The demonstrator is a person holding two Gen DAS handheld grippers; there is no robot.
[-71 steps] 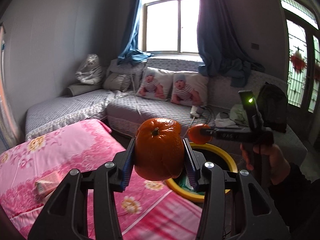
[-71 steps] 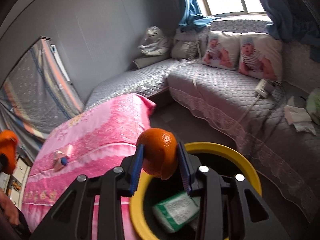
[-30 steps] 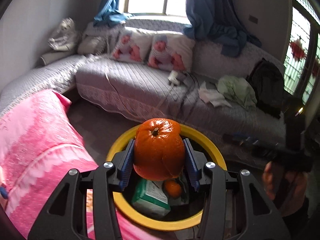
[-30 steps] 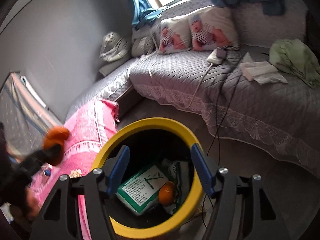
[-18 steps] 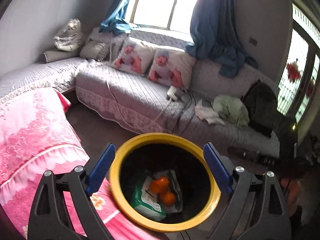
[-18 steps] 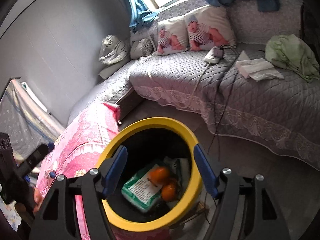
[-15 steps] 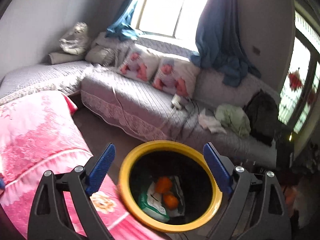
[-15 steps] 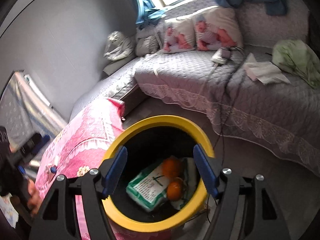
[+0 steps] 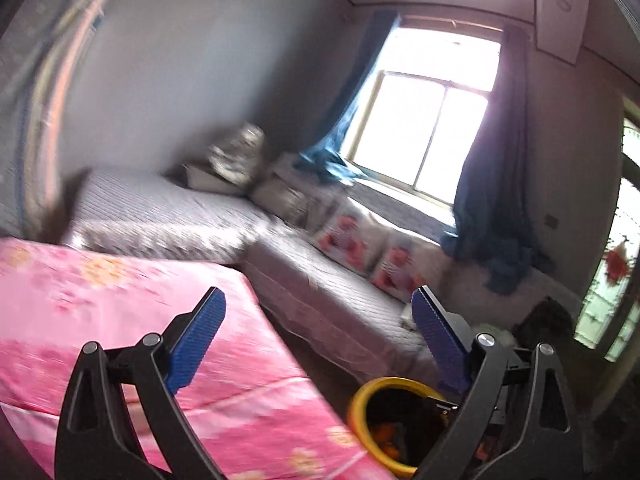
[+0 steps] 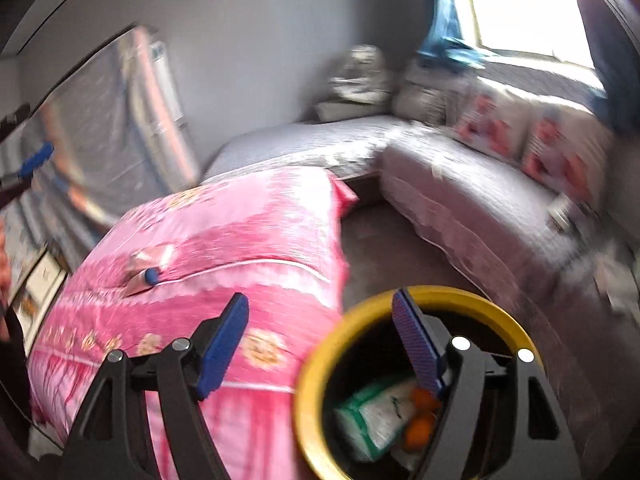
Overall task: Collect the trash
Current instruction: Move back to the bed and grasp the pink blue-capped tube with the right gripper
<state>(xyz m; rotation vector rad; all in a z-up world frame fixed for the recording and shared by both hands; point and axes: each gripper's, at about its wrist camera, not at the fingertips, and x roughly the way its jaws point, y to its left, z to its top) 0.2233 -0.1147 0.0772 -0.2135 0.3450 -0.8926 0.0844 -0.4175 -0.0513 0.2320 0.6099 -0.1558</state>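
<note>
Both the left gripper (image 9: 316, 320) and the right gripper (image 10: 320, 316) have just been opening, fingers apart with nothing between them, while the oranges (image 10: 418, 428) lie below in the yellow bin (image 10: 316, 364) beside the pink bed (image 10: 240, 240).

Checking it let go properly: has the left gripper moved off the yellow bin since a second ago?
Yes. The left gripper, open and empty, has swung up-left; the yellow bin now sits lower right.

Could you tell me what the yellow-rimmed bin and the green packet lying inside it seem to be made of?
Yellow-rimmed bin: probably moulded plastic, going by its smooth, evenly coloured, rounded rim; the inside looks dark. Green packet: likely thin printed plastic film, judging by its soft, creased shape and pale sheen. Motion blur leaves both uncertain.
</note>
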